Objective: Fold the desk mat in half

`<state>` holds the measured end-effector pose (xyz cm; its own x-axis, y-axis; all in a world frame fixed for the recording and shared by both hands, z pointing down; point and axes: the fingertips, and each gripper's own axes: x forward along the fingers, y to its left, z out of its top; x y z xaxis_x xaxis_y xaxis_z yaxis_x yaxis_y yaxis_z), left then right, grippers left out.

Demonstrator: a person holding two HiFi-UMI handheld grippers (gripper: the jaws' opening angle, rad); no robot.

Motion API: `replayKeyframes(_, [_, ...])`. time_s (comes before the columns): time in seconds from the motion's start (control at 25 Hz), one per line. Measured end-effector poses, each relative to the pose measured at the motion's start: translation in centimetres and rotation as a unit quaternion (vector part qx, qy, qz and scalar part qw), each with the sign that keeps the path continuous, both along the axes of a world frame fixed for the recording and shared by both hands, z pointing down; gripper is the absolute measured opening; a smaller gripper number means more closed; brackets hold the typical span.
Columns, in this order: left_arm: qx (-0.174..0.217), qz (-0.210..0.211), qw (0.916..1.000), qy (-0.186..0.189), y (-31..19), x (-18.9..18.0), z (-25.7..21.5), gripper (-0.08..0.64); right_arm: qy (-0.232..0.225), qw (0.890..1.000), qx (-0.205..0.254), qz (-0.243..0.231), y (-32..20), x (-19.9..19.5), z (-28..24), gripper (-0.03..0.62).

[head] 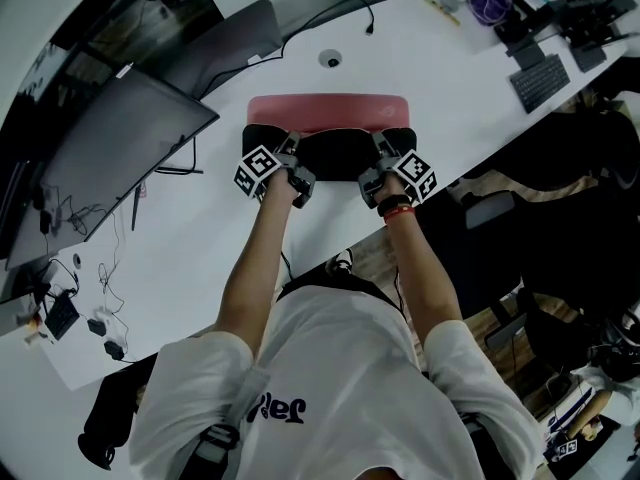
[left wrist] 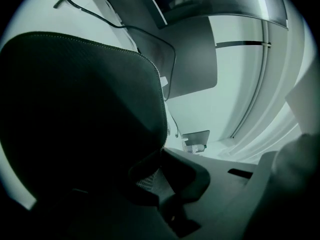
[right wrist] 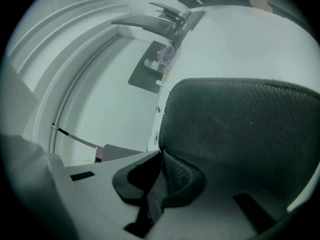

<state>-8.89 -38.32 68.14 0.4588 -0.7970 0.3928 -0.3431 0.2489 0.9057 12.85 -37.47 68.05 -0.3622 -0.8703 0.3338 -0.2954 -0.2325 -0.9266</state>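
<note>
In the head view the desk mat lies across the white desk (head: 450, 88), its pink top side (head: 328, 109) showing as a strip at the far edge. The near half is lifted and turned over, so the black underside (head: 338, 149) faces up. My left gripper (head: 291, 154) is shut on the flap's left part and my right gripper (head: 381, 154) on its right part. In the left gripper view the black mat (left wrist: 75, 119) fills the left side, pinched at the left gripper (left wrist: 161, 158). In the right gripper view the textured mat (right wrist: 240, 129) rises from the right gripper (right wrist: 161, 159).
A dark monitor (head: 110, 163) stands at the left and a grey laptop (head: 235, 43) behind it, with a cable (head: 320, 18) running past a round desk grommet (head: 330, 59). A keyboard (head: 540, 80) and clutter sit at the far right. Small adapters (head: 100, 328) lie at the near left.
</note>
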Motion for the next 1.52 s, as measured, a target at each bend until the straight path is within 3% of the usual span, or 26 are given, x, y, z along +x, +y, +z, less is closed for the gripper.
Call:
replayKeyframes(0.4, [0.020, -0.005, 0.9997, 0.016, -3.6, 0.0, 0.9, 0.034, 0.005, 1.000, 0.009, -0.002, -3.7, 0.0, 0.6, 0.029])
replayKeyframes(0.88, [0.074, -0.009, 0.9967, 0.033, -8.1, 0.1, 1.0, 0.035, 0.011, 1.000, 0.022, 0.006, -8.2, 0.3, 1.0, 0.029])
replayKeyframes(1.16, [0.069, -0.013, 0.9956, 0.062, -9.2, 0.0, 1.2, 0.053, 0.015, 1.000, 0.003, 0.010, -9.5, 0.4, 2.2, 0.031])
replayKeyframes(1.52, [0.084, -0.019, 0.9953, 0.045, -9.0, -0.3, -0.1, 0.071, 0.010, 1.000, 0.009, 0.010, -9.3, 0.1, 1.1, 0.052])
